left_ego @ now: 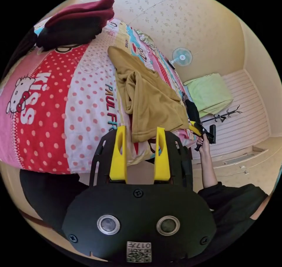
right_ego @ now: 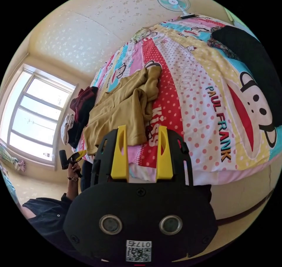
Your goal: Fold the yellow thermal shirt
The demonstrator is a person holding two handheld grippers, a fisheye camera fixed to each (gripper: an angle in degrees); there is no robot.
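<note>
Both grippers, my left (left_ego: pixel 137 137) and right (right_ego: pixel 142 136), hold their fingers parted on nothing, short of the shirt (left_ego: pixel 147 102) crumpled on the bed (left_ego: pixel 58 111).

mustard-yellow thermal shirt (right_ego: pixel 120 111): 1 | patterned cartoon bedspread (right_ego: pixel 202 81): 1 | pale blue fan (right_ego: pixel 173 1): 1 | yellow-jawed grippers (left_ego: pixel 140 134) (right_ego: pixel 142 133): 2

Mustard-yellow shirt (left_ego: pixel 147 102) on a polka-dotted bedsheet (left_ego: pixel 58 126) (pink, red, white cartoon panels).

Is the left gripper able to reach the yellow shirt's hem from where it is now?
Probably yes: the left gripper is open, with the yellow shirt hem just beyond its jaws and nothing between.
</note>
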